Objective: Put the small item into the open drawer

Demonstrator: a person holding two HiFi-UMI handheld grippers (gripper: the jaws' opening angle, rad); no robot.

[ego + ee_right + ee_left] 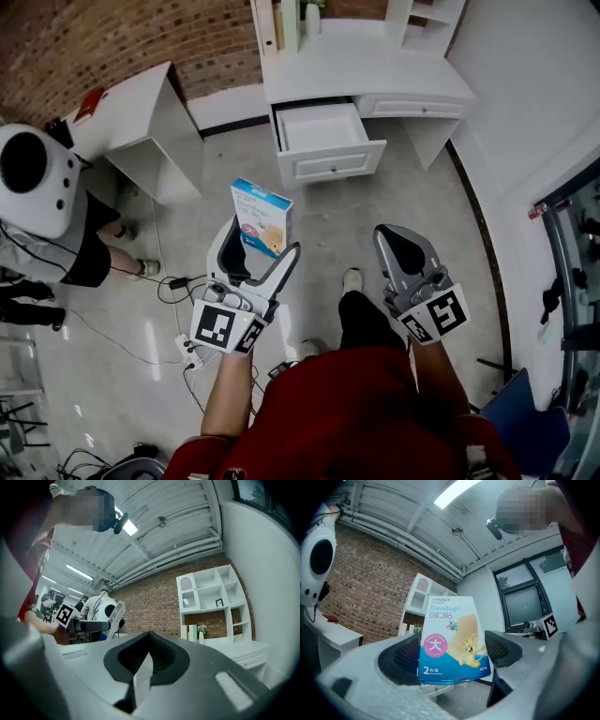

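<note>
Left tool (260, 246) (451, 656): jaws spread wide, clamped on a bandage box (262, 217) (452, 639). The box stands upright between the two pads, each pad against one of its narrow sides, with the printed blue-and-white front facing back toward the tool's camera. Most of the box rises clear above the jaws. It is carried in the air over the floor (422, 202), in front of the holder's knees.

Right tool (386, 232) (149, 637): jaws pressed together, nothing between them. It is held level beside the left tool, a little apart, pointing the same way.

Drawer (333, 167): pulled out of the left side of the white desk (375, 75), front panel toward the holder. Box and drawer are well apart, with bare floor between them; the box sits lower left of the drawer in the head view.

Surroundings: a shelf unit (213, 599) stands on the desk against the brick wall (84, 37). A white side cabinet (141, 117) is left of the desk. A second person (56, 225) stands at far left. Cables (173, 281) trail on the floor near the left tool
</note>
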